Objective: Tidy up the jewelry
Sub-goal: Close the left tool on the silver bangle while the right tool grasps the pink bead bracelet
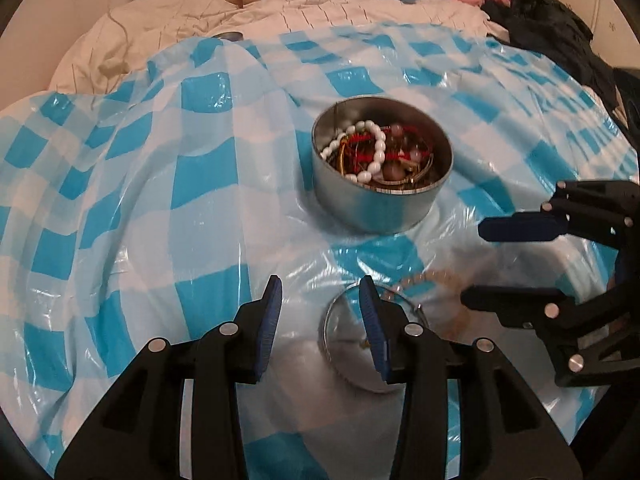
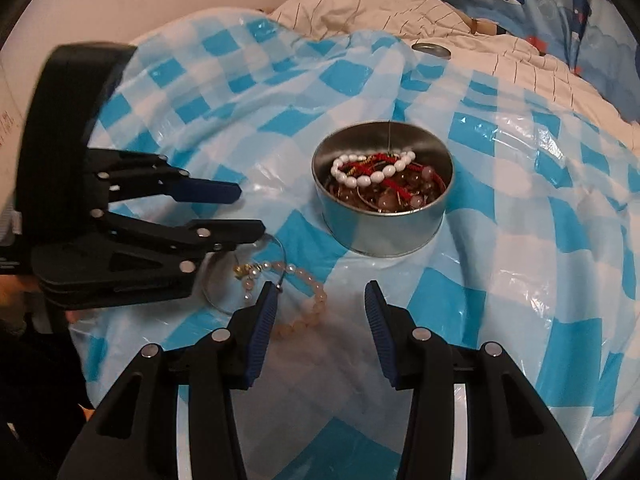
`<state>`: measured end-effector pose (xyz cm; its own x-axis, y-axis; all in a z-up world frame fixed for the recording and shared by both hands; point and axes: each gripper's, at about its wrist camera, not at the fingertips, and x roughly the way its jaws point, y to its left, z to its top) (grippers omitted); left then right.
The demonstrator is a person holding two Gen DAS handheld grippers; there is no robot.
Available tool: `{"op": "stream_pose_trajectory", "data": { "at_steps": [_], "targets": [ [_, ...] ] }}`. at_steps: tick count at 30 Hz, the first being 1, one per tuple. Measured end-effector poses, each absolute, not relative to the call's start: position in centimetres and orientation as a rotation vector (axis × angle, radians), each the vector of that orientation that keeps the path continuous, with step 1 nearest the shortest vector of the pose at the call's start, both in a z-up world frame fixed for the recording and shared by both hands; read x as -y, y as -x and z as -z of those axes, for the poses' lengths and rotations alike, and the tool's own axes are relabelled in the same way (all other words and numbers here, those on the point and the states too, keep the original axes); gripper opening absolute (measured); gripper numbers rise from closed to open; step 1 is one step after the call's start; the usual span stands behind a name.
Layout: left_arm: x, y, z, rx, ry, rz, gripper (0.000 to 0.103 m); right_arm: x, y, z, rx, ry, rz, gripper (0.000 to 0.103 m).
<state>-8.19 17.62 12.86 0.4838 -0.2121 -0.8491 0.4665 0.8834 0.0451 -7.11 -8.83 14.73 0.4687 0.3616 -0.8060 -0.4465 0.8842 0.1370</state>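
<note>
**Me:** Metal tin (image 2: 384, 216) sits at twelve o'clock from my right gripper (image 2: 318, 312), on the blue-checked plastic sheet (image 2: 520, 280) spread over the bed. It's already heaped with jewelry: a white bead bracelet (image 2: 372, 172) on top, red cords under it. I take it as the collecting pot, set in the middle so both hands reach it.

**Helper:** What's left outside?

**Me:** A pale pink bead bracelet (image 2: 308, 304) and a thin wire hoop (image 2: 212, 300), lying on the sheet at about ten o'clock from my right gripper, just beside its left pad.

**Helper:** And your grippers?

**Me:** Both stand apart with nothing between the pads. My left gripper (image 1: 320, 320) hangs over the hoop, which shows blurred around its right pad; whether it touches, I can't tell. I'd judge both are angled down to pick these last pieces up.
</note>
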Motion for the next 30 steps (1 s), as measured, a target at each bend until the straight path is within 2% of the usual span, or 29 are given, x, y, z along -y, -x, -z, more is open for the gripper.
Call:
{"op": "stream_pose_trajectory", "data": {
  "at_steps": [17,19,21,22,23,24,26,30],
  "targets": [
    [-16.9,8.9,-11.7,-1.006,-0.332,0.414,0.041,6.7,7.4,-12.8,-0.975,0.267,-0.455,0.045],
    [-16.8,8.8,-11.2,-1.017,-0.338,0.415,0.041,6.4,7.6,-12.6,-0.969,0.289,-0.461,0.040],
    [-16.8,8.7,-10.7,-1.026,-0.337,0.423,0.041,5.9,7.8,-12.5,-0.967,0.314,-0.470,0.030],
    [-16.8,8.7,-10.6,-1.031,-0.336,0.431,0.039,5.8,7.8,-12.4,-0.971,0.323,-0.475,0.025],
    [-16.8,8.7,-10.5,-1.033,-0.331,0.443,0.031,5.7,7.9,-12.3,-0.976,0.334,-0.477,0.015],
    [-16.8,8.7,-10.6,-1.042,-0.321,0.460,0.016,5.8,7.8,-12.3,-0.978,0.343,-0.470,0.010],
    [-16.8,8.8,-10.7,-1.049,-0.328,0.470,0.004,6.2,7.7,-12.4,-0.983,0.332,-0.467,0.008],
    [-17.4,8.5,-11.4,-1.041,-0.272,0.478,0.003,6.9,7.4,-12.9,-0.970,0.307,-0.435,0.008]
  ]
}}
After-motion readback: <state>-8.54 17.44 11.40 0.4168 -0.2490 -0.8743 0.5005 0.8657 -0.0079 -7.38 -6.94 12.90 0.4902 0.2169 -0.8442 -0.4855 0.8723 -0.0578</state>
